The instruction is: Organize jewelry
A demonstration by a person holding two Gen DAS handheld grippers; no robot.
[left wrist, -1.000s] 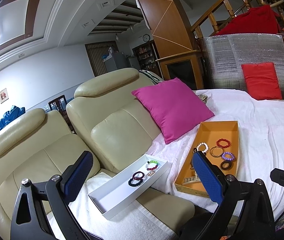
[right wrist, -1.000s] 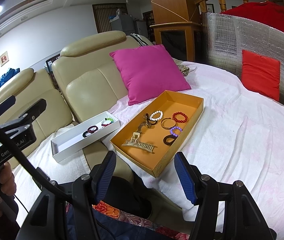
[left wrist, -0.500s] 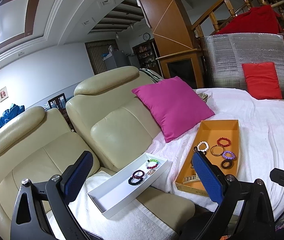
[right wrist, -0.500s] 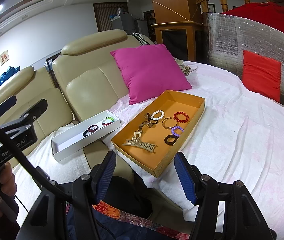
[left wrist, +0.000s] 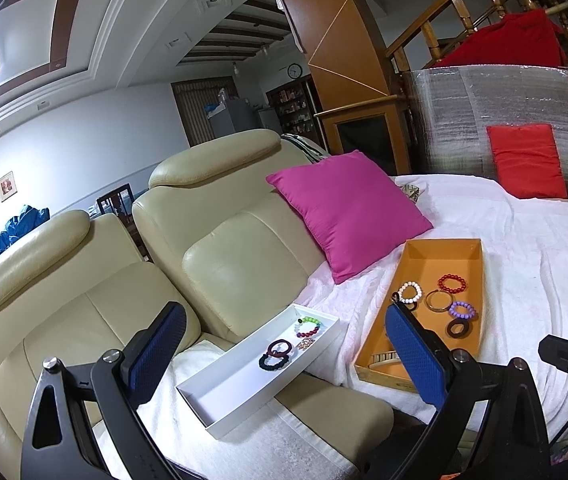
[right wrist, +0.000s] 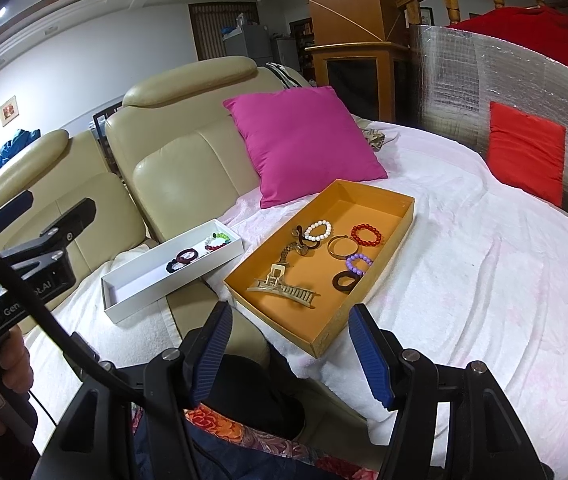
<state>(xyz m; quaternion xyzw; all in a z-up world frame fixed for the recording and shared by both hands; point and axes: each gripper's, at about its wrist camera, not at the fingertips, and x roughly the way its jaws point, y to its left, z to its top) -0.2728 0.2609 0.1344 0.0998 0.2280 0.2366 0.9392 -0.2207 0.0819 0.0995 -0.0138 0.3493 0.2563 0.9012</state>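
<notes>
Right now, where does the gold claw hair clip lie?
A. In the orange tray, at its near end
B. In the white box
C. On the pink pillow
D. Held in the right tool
A: the gold claw hair clip lies on the floor of the orange tray at its near end, apart from the bracelets further in; the white box holds only bracelets and hair ties, and the right tool is open and holds nothing.
</notes>
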